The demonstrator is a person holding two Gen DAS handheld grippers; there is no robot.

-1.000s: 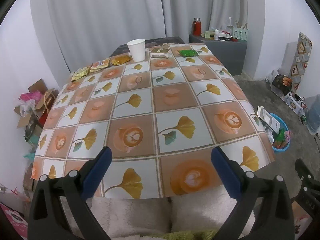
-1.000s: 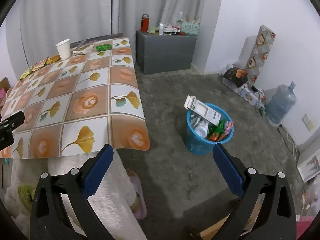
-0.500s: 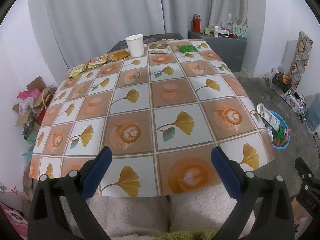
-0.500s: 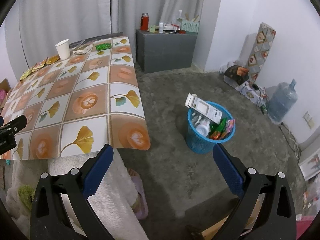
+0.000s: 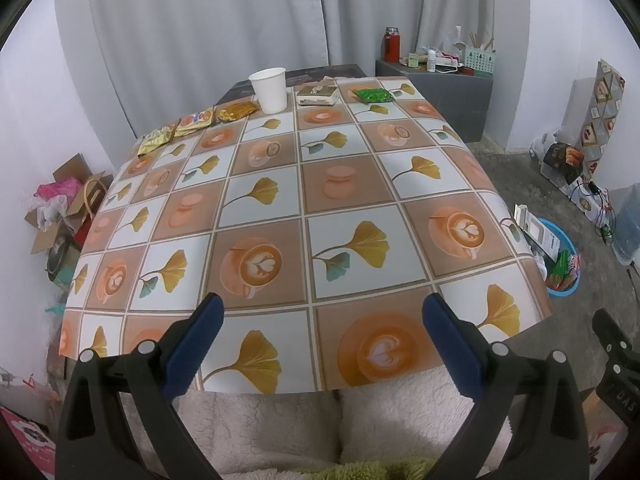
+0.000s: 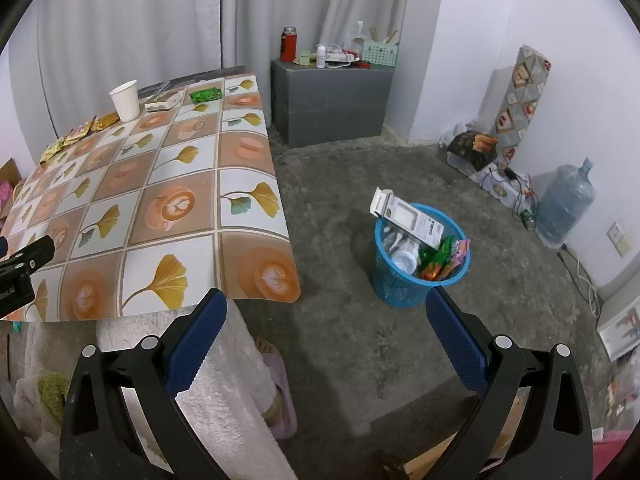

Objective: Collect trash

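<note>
Trash lies along the far edge of the patterned table [image 5: 340, 184]: a white paper cup [image 5: 269, 90], a flat box [image 5: 318, 94], a green packet [image 5: 373, 95], a brown wrapper [image 5: 236, 111] and yellow snack packets [image 5: 176, 130]. My left gripper [image 5: 322, 328] is open and empty above the table's near edge. My right gripper [image 6: 326, 324] is open and empty over the floor, right of the table [image 6: 160, 200]. A blue bin [image 6: 416, 264] holding trash stands on the floor; it also shows in the left wrist view [image 5: 560, 264].
A grey cabinet [image 6: 332, 96] with bottles stands at the back wall. A water jug [image 6: 564, 208], boxes and cables line the right wall. Cardboard boxes [image 5: 60, 208] sit left of the table. White fleece-clad legs are below both grippers.
My left gripper has risen and tilted slightly, so the table shows from a higher angle. My right gripper has barely moved. Both stay open.
</note>
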